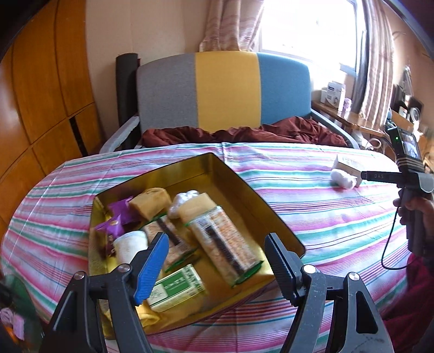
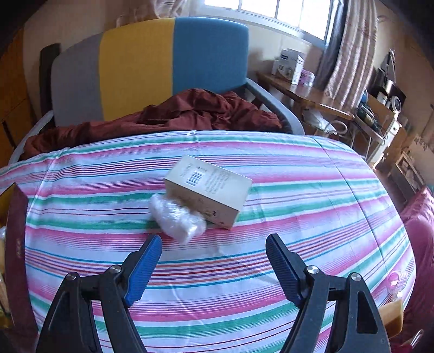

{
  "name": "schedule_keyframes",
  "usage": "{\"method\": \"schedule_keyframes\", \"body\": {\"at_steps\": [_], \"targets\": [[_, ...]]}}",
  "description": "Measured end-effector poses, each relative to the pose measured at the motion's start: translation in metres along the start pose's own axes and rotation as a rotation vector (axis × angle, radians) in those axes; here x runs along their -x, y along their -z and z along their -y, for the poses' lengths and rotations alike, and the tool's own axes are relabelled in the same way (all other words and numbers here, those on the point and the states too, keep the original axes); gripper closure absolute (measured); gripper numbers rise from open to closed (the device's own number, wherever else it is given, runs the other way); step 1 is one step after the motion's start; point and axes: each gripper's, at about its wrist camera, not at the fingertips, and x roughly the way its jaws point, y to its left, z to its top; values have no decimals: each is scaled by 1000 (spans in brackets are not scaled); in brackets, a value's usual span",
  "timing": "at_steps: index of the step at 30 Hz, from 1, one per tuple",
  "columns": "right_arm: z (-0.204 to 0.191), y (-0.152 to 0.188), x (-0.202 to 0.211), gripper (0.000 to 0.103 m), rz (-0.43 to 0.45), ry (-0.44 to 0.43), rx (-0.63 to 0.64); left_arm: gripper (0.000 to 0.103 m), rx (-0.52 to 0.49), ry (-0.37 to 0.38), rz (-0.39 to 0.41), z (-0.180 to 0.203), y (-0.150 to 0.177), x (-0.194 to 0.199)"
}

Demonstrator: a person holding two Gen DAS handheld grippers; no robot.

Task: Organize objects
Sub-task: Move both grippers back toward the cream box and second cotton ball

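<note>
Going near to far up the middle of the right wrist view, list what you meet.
right gripper, jaws open and empty → white plastic-wrapped bundle → cream box with a barcode → far edge of the striped tablecloth → crumpled maroon cloth → grey, yellow and blue chair back → window.

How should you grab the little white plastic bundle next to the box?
Grip the white bundle across its narrow middle, coming from above on the near side. It lies on its side against the box, so the far side is blocked. The open right hand-held gripper looks wide enough.
</note>
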Motion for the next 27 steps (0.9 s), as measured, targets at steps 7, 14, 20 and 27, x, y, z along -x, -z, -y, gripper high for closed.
{"method": "schedule_keyframes", "body": {"at_steps": [7, 14, 20, 27], "targets": [[43, -3, -2, 23, -31, -47, -211, 29, -59, 51, -25, 35, -15, -16], [62, -4, 1, 23, -46, -84, -299, 28, -139, 111, -46, 82, -31, -36], [69, -6, -3, 23, -66, -99, -333, 28, -195, 151, -84, 119, -35, -56], [94, -4, -1, 23, -67, -114, -443, 27, -201, 201, -155, 145, -34, -82]]}}
